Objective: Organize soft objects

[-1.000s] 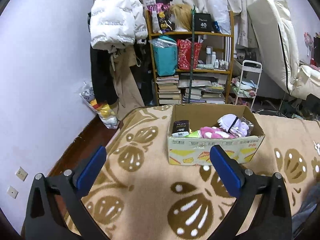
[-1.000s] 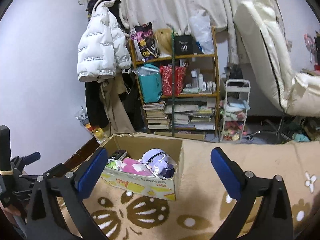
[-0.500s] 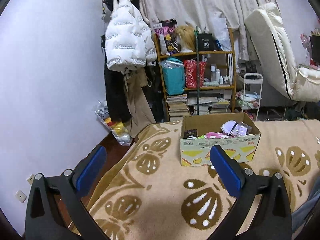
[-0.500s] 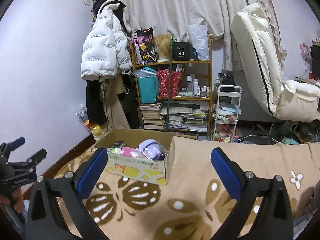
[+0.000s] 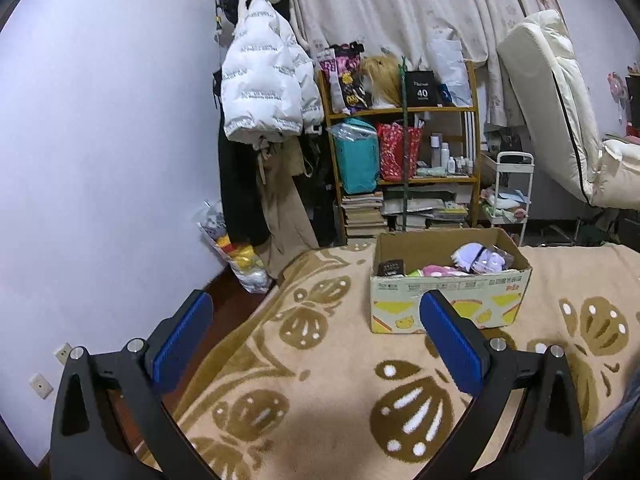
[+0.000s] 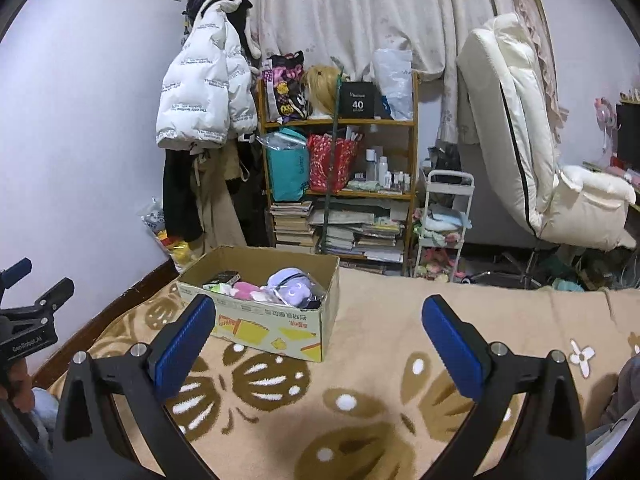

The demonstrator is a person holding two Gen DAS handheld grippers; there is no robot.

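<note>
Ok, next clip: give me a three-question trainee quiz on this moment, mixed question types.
1. True or false: both grippers are open and hold nothing.
2. Where do the soft toys lie? A) on the blanket B) in the cardboard box C) on the shelf
3. Fill in: the purple plush sits toward the box's ____ end, seen from the left gripper.

Key: 1 true (right gripper too); 2 B; 3 right.

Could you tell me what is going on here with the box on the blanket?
A person holds two tongs over a patterned blanket. Both the left tongs and the right tongs are open and empty, short of the box. The box already holds soft toys, a purple plush and a pink one among them. Nothing is being gripped.
</note>
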